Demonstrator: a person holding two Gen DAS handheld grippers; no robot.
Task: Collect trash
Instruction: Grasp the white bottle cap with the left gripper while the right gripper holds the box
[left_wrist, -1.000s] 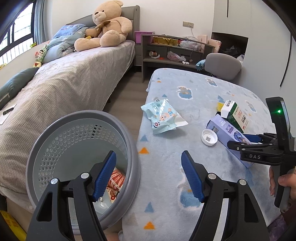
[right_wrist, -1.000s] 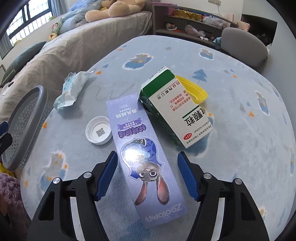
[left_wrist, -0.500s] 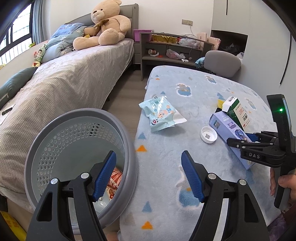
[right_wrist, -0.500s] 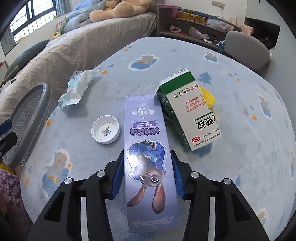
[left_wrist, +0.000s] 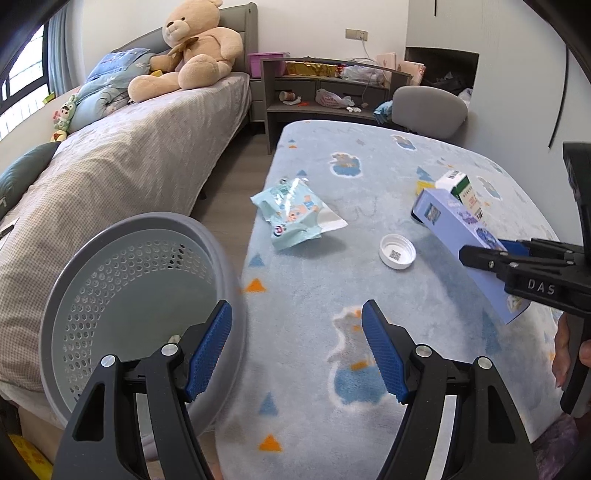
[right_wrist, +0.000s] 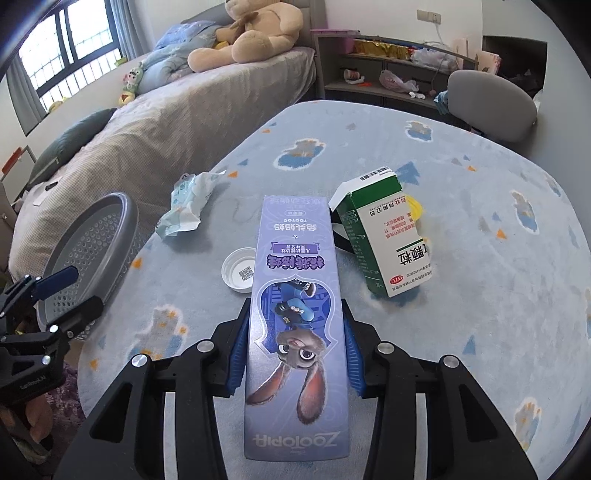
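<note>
A long purple Zootopia box (right_wrist: 295, 295) is clamped between the blue pads of my right gripper (right_wrist: 295, 308) and is lifted clear of the blue blanket-covered table (right_wrist: 480, 332). In the left wrist view the same box (left_wrist: 454, 221) hangs tilted above the table in the right gripper (left_wrist: 491, 254). A white cap (right_wrist: 238, 275), a crumpled light-blue wrapper (right_wrist: 186, 208) and a green-and-white carton (right_wrist: 380, 236) lie on the table. My left gripper (left_wrist: 295, 308) is open and holds nothing, hovering between the grey perforated basket (left_wrist: 147, 221) and the table edge.
A yellow lid (right_wrist: 415, 210) peeks out from under the carton. A bed (left_wrist: 129, 166) with a teddy bear stands left of the table, with a strip of floor between them. A grey chair (left_wrist: 428, 107) and a cluttered shelf unit stand beyond the table's far end.
My right gripper's jaws closed onto the purple box and raised it off the table. The left gripper stayed open and nearly still.
</note>
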